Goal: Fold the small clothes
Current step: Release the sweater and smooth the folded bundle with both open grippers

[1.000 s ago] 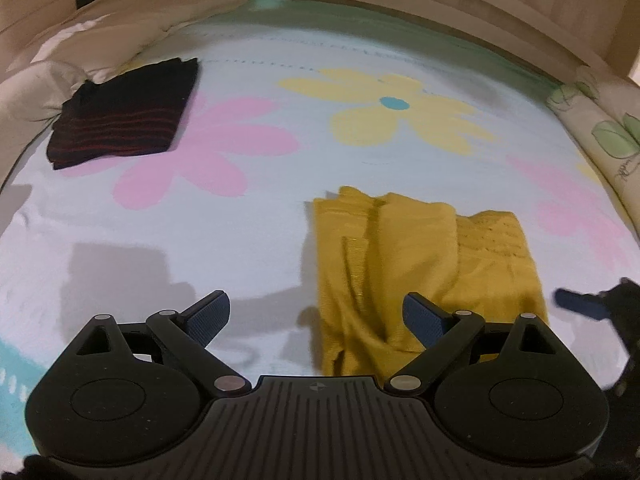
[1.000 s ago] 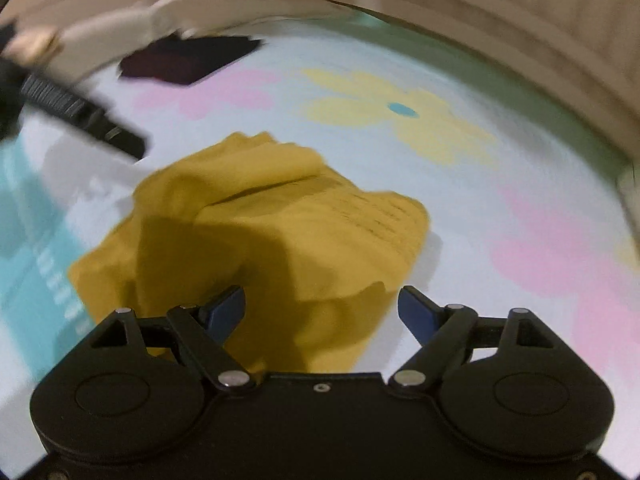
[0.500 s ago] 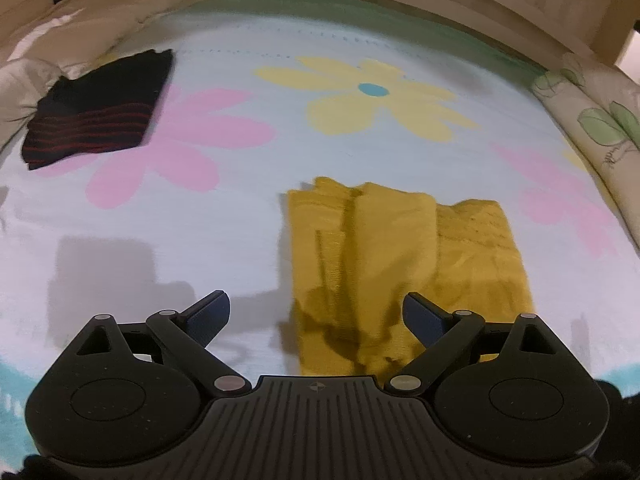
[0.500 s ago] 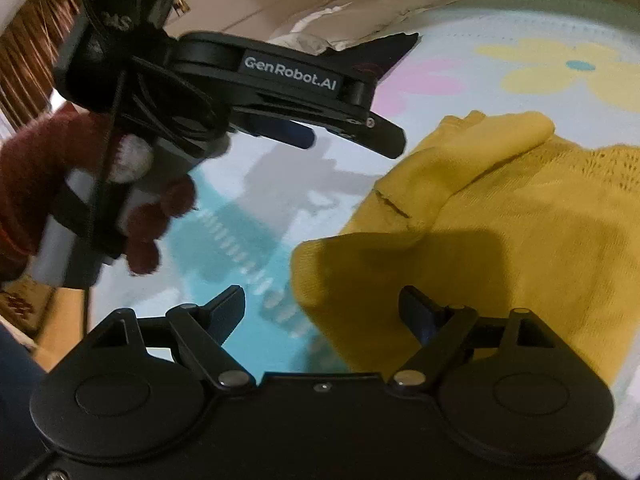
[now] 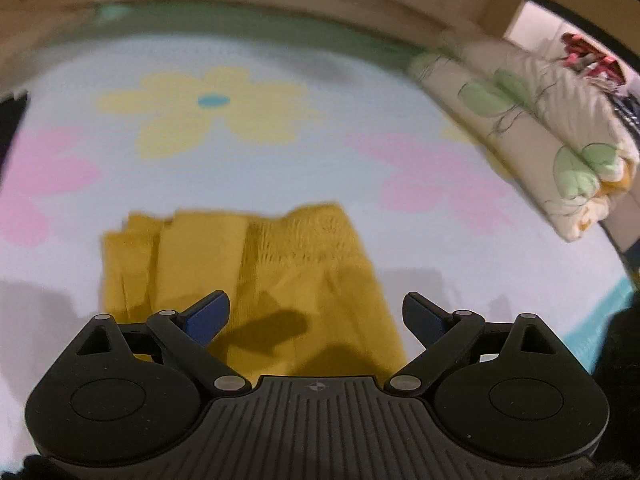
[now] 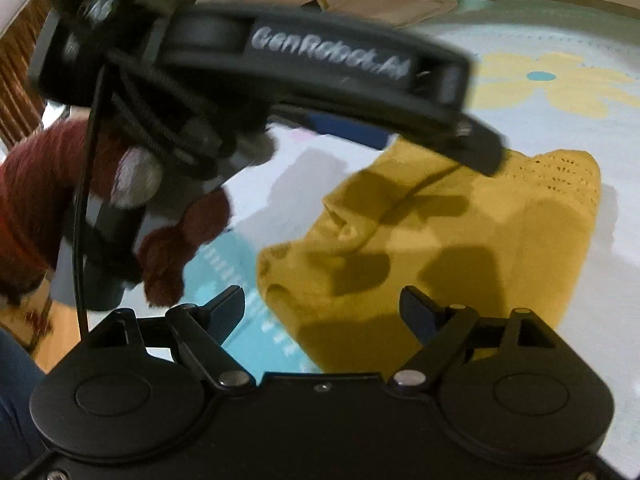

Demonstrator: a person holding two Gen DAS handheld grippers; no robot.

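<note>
A yellow knit garment (image 5: 256, 280) lies partly folded on the flowered bedsheet (image 5: 280, 160). My left gripper (image 5: 316, 316) is open and empty, hovering just over the garment's near edge. In the right wrist view the same garment (image 6: 460, 248) lies ahead. My right gripper (image 6: 322, 312) is open and empty above its near corner. The left gripper's black body (image 6: 280, 64) crosses the top of that view, held by a hand in a dark red glove (image 6: 176, 248).
A leaf-print pillow (image 5: 532, 136) lies along the bed's right edge. A dark folded garment (image 5: 12, 120) shows at the far left edge. A wooden bed frame (image 5: 240, 4) runs along the back. A teal band of the sheet (image 6: 240, 280) marks the near edge.
My left gripper has swung to the right, so the dark garment has slid almost out of view. The left gripper's body has moved further across the right wrist view. Both grippers stay open.
</note>
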